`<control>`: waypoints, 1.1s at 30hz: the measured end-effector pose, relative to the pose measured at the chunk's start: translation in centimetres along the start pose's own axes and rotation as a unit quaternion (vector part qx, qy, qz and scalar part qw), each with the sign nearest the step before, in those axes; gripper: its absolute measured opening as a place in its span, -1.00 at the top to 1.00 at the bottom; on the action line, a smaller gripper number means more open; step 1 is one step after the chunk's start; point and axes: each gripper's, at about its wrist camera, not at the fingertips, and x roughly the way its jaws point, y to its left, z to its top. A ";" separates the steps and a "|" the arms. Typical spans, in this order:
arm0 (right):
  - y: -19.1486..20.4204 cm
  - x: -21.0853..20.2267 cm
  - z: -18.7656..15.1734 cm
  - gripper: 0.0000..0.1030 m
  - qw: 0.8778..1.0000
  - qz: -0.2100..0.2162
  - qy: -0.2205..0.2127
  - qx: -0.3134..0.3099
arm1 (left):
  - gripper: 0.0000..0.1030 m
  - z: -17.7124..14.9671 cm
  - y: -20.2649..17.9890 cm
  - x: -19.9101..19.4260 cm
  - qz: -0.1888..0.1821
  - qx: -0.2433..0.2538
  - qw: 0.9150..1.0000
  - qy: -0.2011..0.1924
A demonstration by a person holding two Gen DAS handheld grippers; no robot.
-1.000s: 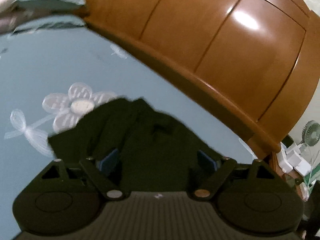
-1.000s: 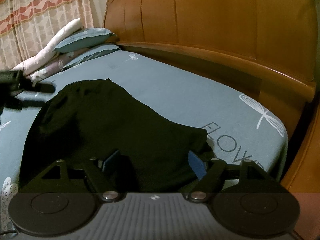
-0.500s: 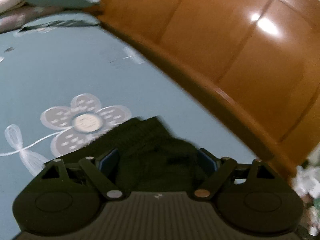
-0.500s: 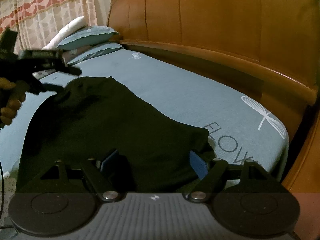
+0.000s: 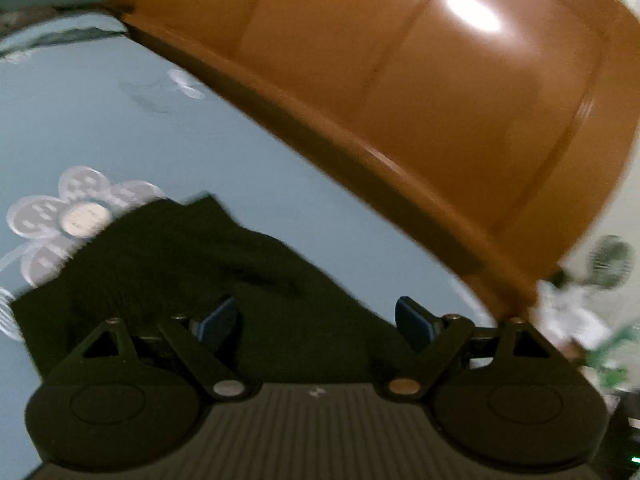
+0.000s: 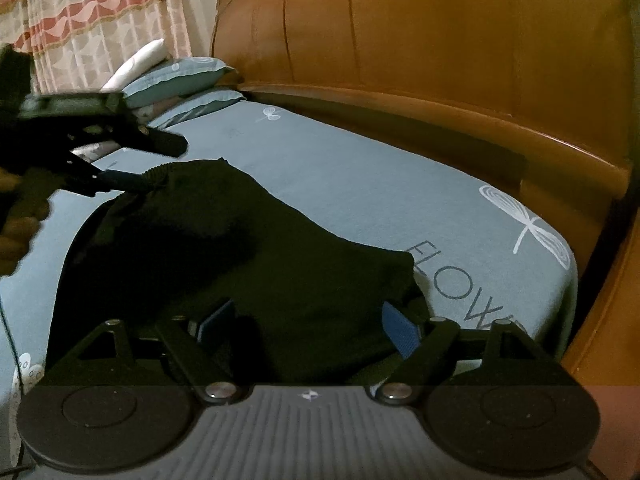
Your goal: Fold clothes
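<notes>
The left claw (image 5: 316, 316) pointed downward at a slant with its two blue-padded fingers (image 5: 218, 318) spread wide, the pads pressing on nothing. From the right wrist view it reached in from the left edge, one dark finger above the other, with part of the person's hand (image 6: 18, 236) curled around its grip. The right claw (image 6: 306, 320) pointed downward at a similar slant, jaws wide apart and its blue pads (image 6: 400, 330) clamping nothing.
</notes>
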 end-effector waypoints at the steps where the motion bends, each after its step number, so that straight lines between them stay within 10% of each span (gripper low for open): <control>1: 0.0 0.0 -0.1 -0.64 1.000 -0.001 0.001 -0.001 | -0.70 -0.4 -0.3 0.2 -0.011 -0.003 1.000 0.009; 13: -0.2 -0.6 -0.2 -0.65 1.000 0.003 0.007 0.010 | -0.69 -2.6 -1.4 0.8 -0.041 -0.027 0.998 0.038; 33: 1.4 -4.0 1.8 -0.78 0.999 0.016 -0.008 0.028 | -0.80 -5.8 -4.8 -7.3 0.093 0.096 0.989 -0.067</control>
